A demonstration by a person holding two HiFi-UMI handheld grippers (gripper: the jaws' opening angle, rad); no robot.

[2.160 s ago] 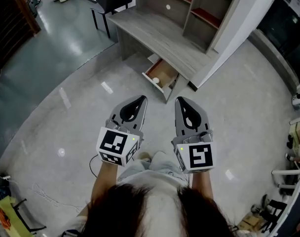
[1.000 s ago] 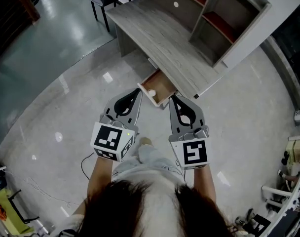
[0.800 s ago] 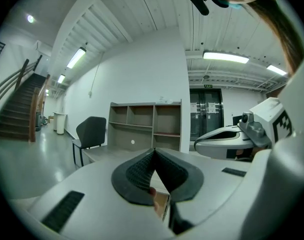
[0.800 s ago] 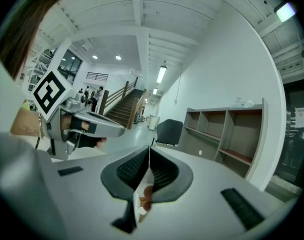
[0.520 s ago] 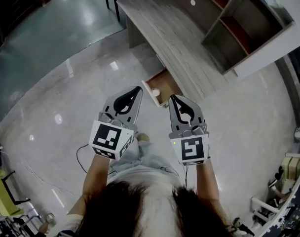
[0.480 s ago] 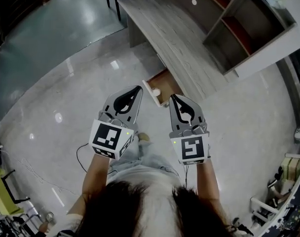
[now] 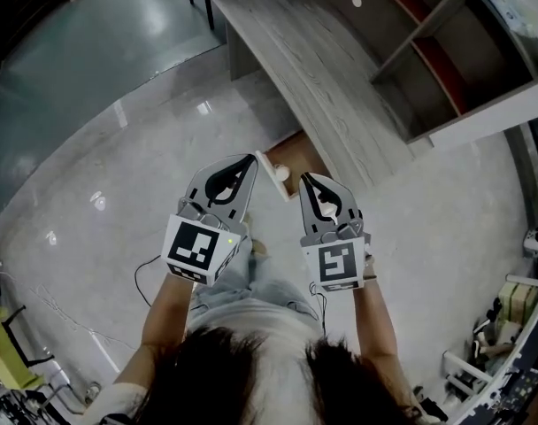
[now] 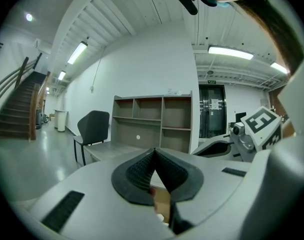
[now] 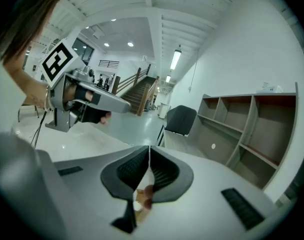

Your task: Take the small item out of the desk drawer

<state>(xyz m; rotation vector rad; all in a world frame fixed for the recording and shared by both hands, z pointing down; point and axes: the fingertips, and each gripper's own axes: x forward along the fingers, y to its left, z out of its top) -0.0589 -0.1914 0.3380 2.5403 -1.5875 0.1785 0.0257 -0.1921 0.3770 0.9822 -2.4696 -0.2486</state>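
You hold the left gripper (image 7: 248, 159) and right gripper (image 7: 307, 179) at the front of the grey desk's open wooden drawer (image 7: 297, 151), both pairs of jaws pressed together, empty. The small white round item (image 7: 281, 173) lies inside the drawer by its front panel. Reaching, gripping and lifting it are not yet done.

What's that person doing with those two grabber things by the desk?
A person stands in front of a wooden desk, holding a gripper in each hand. The desk's drawer is open, and a small white item lies inside it. The left gripper and the right gripper both point toward the drawer, jaws closed and empty. The item has not been picked up yet.
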